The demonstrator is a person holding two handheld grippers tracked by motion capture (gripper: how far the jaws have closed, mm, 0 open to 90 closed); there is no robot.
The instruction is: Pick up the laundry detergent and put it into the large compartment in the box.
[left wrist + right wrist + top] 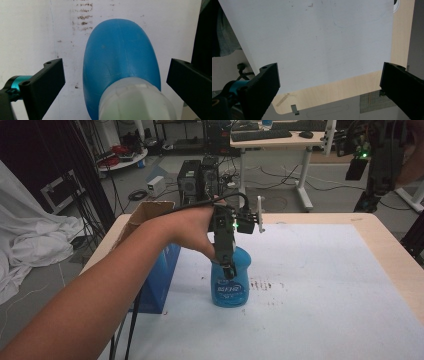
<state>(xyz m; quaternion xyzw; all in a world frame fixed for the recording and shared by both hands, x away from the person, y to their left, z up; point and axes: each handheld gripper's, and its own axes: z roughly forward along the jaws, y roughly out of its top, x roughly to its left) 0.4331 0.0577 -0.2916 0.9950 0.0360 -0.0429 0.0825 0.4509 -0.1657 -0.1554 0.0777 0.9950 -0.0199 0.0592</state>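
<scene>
One blue bottle (229, 285), one cardboard box (150, 215), one white sheet (310, 285), one table (390, 240)

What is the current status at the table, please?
Left gripper open, jaws either side of blue bottle, not closed. Right gripper open, empty, above white mat. Bottle upright. Nothing in the way.

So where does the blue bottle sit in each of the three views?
High view: blue bottle stands centre-left on the white sheet, under the left gripper.
Left gripper view: it sits centre, between the open jaws.
Right gripper view: not in it.
Shared landmark: the brown smudges on the sheet beside the bottle.
</scene>
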